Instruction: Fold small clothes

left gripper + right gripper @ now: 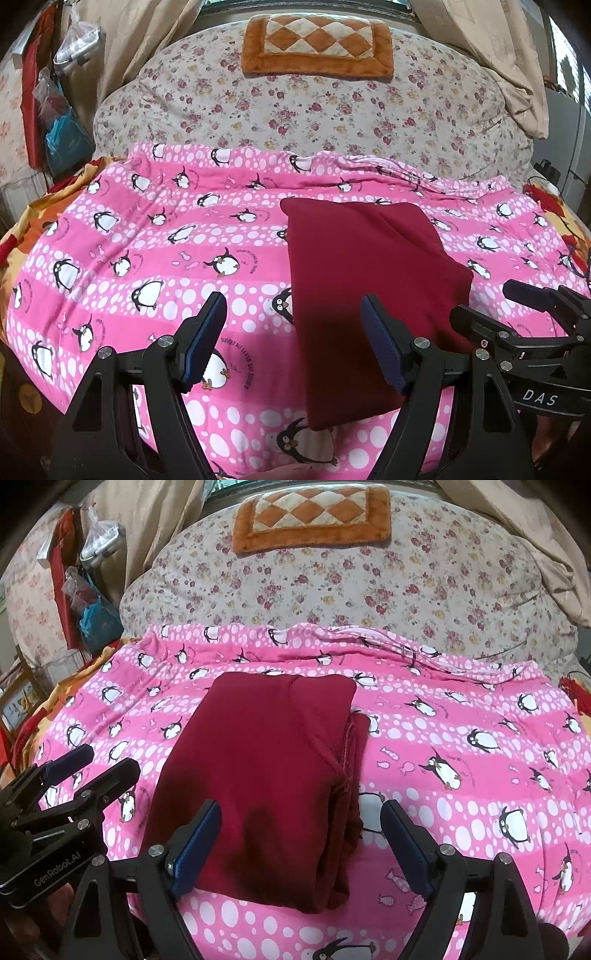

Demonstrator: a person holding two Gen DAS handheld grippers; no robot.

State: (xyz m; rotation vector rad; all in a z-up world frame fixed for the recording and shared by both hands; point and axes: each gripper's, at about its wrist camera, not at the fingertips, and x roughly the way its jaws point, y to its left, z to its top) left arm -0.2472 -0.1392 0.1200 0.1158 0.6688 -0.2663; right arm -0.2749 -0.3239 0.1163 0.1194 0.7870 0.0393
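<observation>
A dark red garment point(354, 273) lies folded into a long rectangle on the pink penguin blanket point(147, 236); in the right wrist view the garment point(266, 775) shows layered edges along its right side. My left gripper point(293, 314) is open and empty, hovering over the garment's near left edge. My right gripper point(301, 821) is open and empty, above the garment's near end. The right gripper also shows at the right of the left wrist view point(517, 299), and the left gripper at the left of the right wrist view point(96, 764).
The pink blanket point(461, 746) covers the near part of a bed. Behind it lies a floral quilt point(314, 110) with an orange checkered cushion point(317, 44). Plastic bags point(62, 122) hang at the far left. Beige curtains point(517, 74) hang at the back.
</observation>
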